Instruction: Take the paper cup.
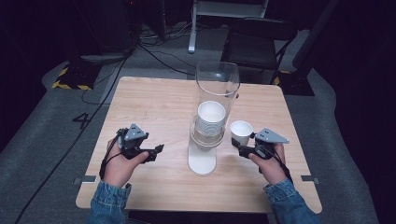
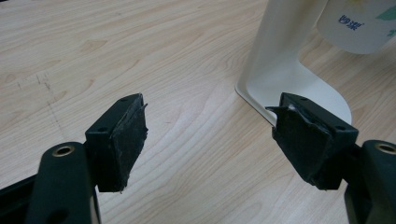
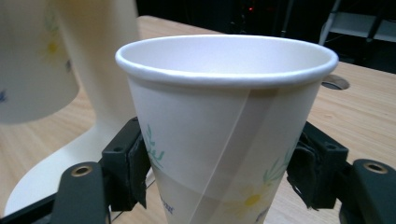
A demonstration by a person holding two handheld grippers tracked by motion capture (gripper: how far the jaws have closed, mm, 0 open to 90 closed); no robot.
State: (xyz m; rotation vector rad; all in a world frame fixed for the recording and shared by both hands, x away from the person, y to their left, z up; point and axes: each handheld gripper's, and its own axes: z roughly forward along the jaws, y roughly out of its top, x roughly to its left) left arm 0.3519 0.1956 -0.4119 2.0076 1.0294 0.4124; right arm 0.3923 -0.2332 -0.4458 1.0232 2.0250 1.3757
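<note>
Cup pulled from the dispenser, I'd judge.
Right gripper [image 1: 246,148] clamps a paper cup [image 1: 241,132] beside the dispenser [image 1: 212,116]; left gripper [image 1: 156,150] gapes empty; setting down on the surface [image 1: 154,102] probably comes next.

The surface [image 1: 154,107] is light brown wood with wavy grain lines. The paper cup [image 3: 224,126] in the middle of the right gripper view is white, with green leaves and a yellow-and-white daisy near the bottom. The cup dispenser [image 1: 212,116] in the middle of the high view has a clear tube and a white stand, with white cups stacked inside. A cup at the upper right of the left gripper view has small blue writing. Both grippers, the left gripper [image 1: 156,150] and the right gripper [image 1: 239,145], are black with grey plates on top. The sleeves [image 1: 108,200] at the bottom are blue denim. The floor [image 1: 46,130] is grey, with a yellow-and-black striped patch at the upper left.
</note>
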